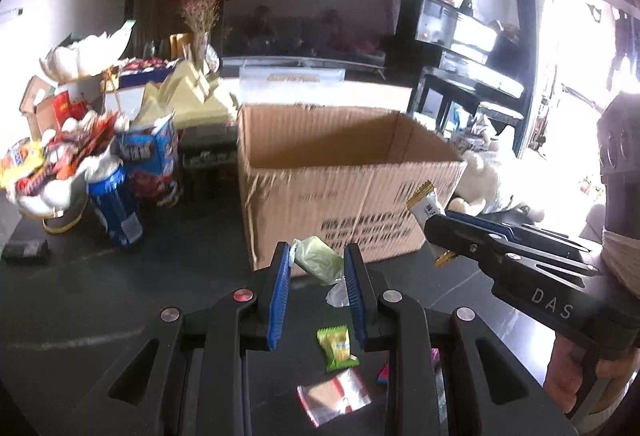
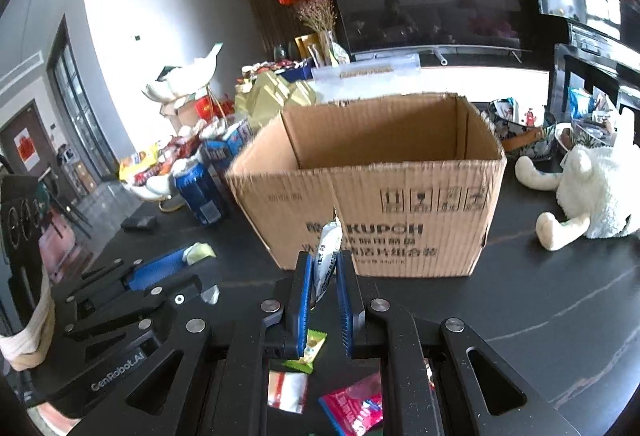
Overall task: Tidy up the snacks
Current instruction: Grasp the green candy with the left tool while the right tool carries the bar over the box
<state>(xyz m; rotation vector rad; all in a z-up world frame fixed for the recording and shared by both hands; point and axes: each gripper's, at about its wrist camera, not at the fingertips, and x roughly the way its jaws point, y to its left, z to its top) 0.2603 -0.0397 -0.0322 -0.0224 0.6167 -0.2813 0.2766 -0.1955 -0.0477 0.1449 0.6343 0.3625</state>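
Two claws, each gripping a snack: left claw [image 1: 318, 268] on green packet [image 1: 320, 262], right claw [image 2: 324, 268] on white packet [image 2: 327, 252]

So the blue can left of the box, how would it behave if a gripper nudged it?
The blue can stands upright and tall for its base, so a high push would probably tip it. Once down, its round body would likely roll on the smooth dark table. It looks rigid; whether it is full, hence heavy, I cannot tell.

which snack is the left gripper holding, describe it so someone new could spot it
Start at the open cardboard box on the dark table. Just in front of its near wall, the left gripper is shut on a pale green wrapped snack. Unlike the right gripper's white packet, it is plump with twisted clear ends.
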